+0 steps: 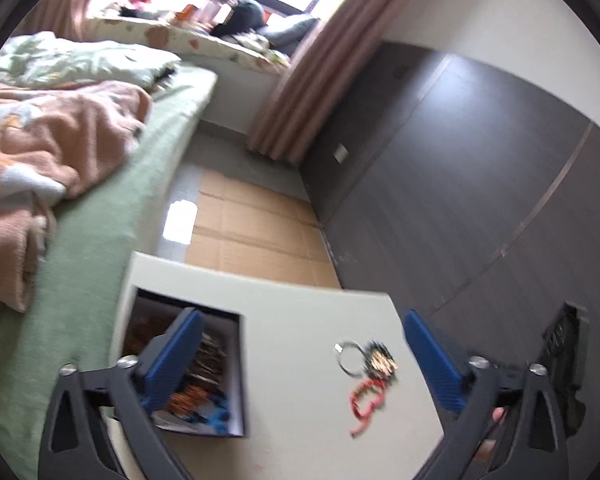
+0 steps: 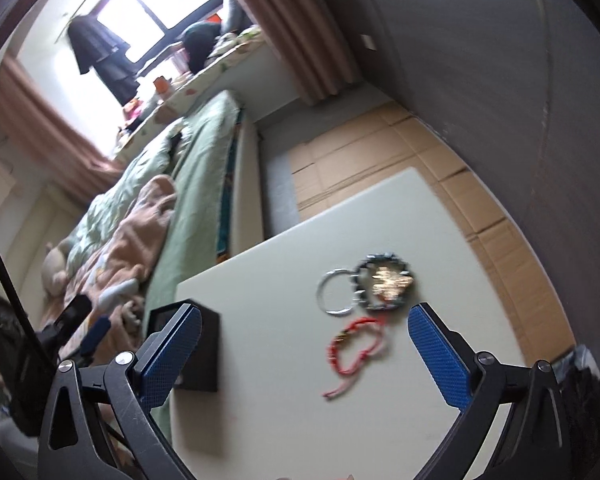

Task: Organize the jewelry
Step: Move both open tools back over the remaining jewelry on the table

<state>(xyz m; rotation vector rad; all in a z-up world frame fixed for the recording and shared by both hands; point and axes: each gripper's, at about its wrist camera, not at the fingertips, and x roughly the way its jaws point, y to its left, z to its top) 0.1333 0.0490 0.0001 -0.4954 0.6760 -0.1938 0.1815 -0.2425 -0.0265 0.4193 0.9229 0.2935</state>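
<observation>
Both grippers, left (image 1: 300, 354) and right (image 2: 304, 348), hung with fingers apart, empty. Red bracelet (image 2: 354, 346) lay on table (image 2: 268, 420) between right fingers, nearer right gripper; box (image 1: 204, 376) far left.

Partly hidden behind the blue left finger pad (image 1: 171, 356): contents of the dark box (image 1: 236, 376), lower left. Smeared by motion blur: gold piece (image 2: 392, 280) inside beaded bracelet (image 2: 382, 282).
</observation>
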